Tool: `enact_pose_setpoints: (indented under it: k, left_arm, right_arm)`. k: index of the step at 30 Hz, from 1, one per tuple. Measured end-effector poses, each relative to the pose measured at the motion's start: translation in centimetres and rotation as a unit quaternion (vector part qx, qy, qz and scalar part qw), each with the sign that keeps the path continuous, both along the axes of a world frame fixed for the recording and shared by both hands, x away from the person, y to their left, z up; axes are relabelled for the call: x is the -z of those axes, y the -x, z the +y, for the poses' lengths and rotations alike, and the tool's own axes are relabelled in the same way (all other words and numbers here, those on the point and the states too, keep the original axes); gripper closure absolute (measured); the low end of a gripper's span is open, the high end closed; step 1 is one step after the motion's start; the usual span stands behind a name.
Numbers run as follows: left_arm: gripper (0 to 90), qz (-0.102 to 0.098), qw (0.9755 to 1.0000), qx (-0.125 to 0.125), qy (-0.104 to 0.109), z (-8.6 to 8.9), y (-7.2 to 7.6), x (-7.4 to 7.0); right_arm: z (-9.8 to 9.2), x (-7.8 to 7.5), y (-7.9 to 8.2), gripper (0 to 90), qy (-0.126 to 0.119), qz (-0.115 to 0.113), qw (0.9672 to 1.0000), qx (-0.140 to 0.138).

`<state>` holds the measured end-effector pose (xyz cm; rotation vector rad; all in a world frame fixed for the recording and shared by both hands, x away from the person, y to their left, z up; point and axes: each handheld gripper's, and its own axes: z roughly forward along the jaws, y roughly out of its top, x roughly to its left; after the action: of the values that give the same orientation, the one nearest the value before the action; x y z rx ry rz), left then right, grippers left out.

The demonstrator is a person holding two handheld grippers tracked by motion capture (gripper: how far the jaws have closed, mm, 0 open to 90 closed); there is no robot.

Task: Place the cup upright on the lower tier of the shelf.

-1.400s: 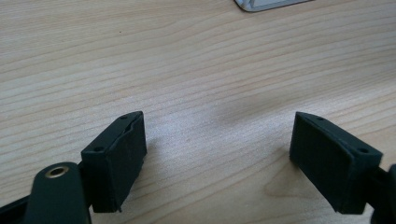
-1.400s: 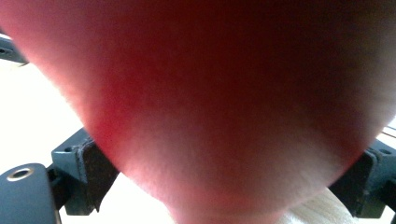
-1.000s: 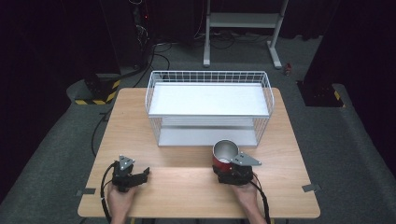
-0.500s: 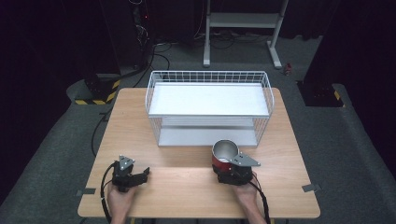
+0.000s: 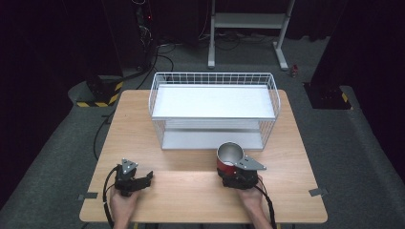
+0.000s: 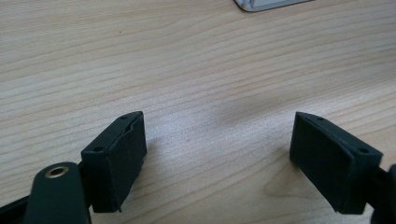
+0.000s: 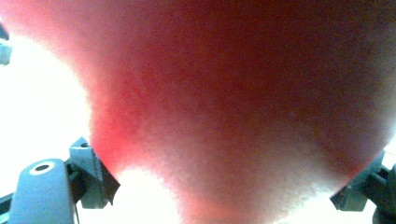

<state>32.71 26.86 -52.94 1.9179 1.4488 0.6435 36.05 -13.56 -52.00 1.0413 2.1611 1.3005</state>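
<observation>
The red cup (image 5: 228,158) stands low and right of centre in the high view, just before the wire rack (image 5: 213,108). The right claw (image 5: 229,172) grips it, jaws either side. The left claw (image 6: 217,154) rests spread and empty on the bench (image 5: 181,191). Judging from this, grasping is done; lifting and placing remain.

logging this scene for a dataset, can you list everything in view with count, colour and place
cup: 1, red with a metal inside, upright at the table's front right, between the right gripper's jaws
rack: 1, white wire with two shelves, at the table's back centre
table: 1, light wood, mid scene
stand: 1, white, on the floor behind the table
right gripper: 1, black, jaws around the cup
left gripper: 1, black, jaws apart over bare wood, front left
hands: 2, at the table's front edge
</observation>
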Motion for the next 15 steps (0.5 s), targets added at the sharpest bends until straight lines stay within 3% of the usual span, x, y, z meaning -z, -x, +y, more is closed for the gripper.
enact_pose_setpoints:
  k: [15]
  left_arm:
    - [18.8,0.0,1.0,0.0,0.0,0.0,0.0,0.0]
  right_arm:
    - [-0.07,-0.04,0.19,15.4,-0.009,-0.009,0.9999,0.003]
